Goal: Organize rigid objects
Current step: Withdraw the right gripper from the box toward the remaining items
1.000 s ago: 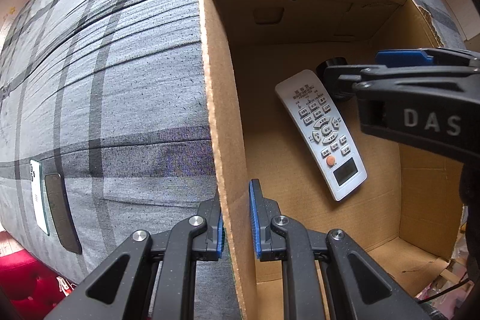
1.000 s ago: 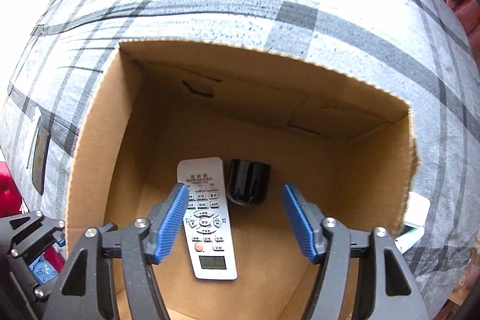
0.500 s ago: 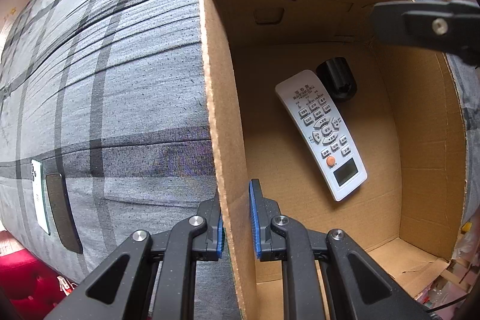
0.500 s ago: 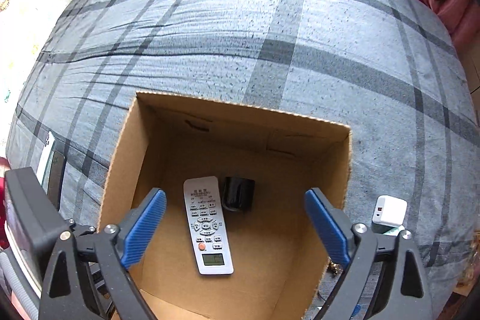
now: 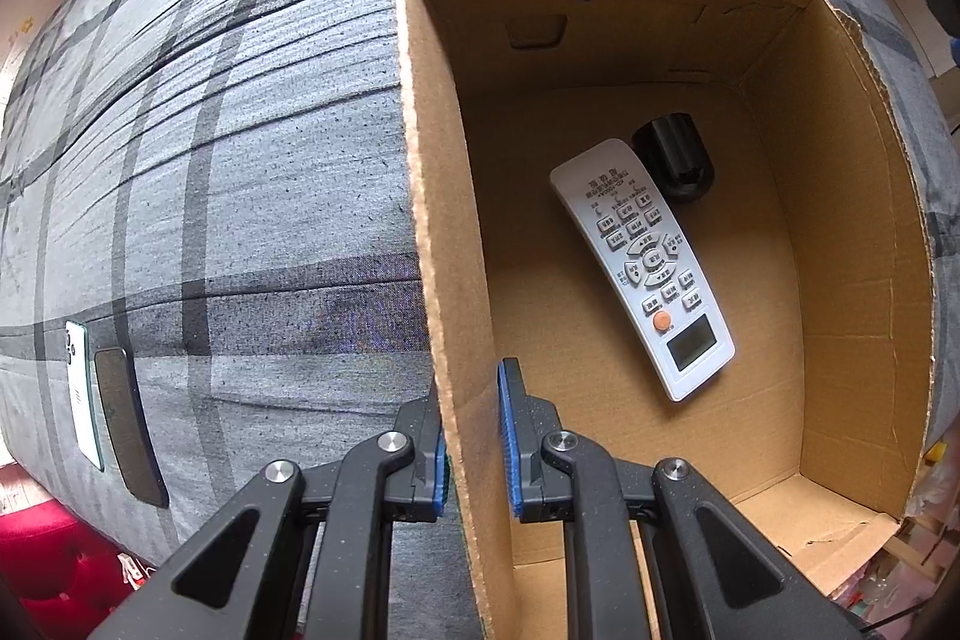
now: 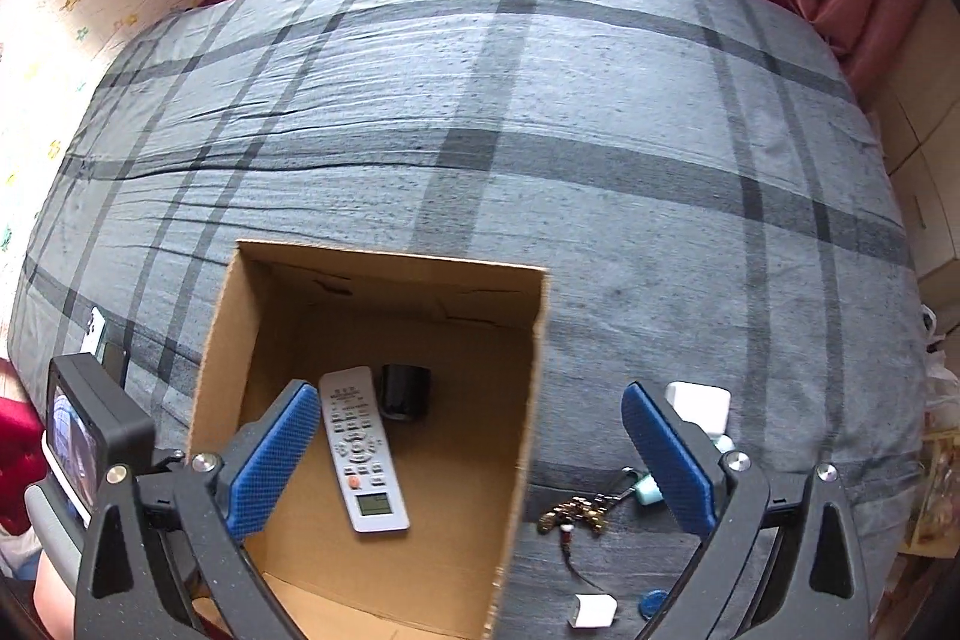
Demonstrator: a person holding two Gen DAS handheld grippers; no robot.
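Observation:
An open cardboard box stands on the bed. My left gripper is shut on its left wall, one pad outside and one inside. A white remote lies face up on the box floor. A black cylinder lies on its side by the remote's top end. My right gripper hangs high above the box, and its jaws are opening with nothing between them. Under it I see the remote and the cylinder.
A grey plaid cover spreads over the bed. Right of the box lie a white charger, a keychain bundle, a small white block and a blue disc. Left of the box lie a white phone and a dark phone.
My right gripper rose out of the box and drew back, its jaws spreading wider, and it left the left wrist view. The remote, cylinder and left gripper stayed put.

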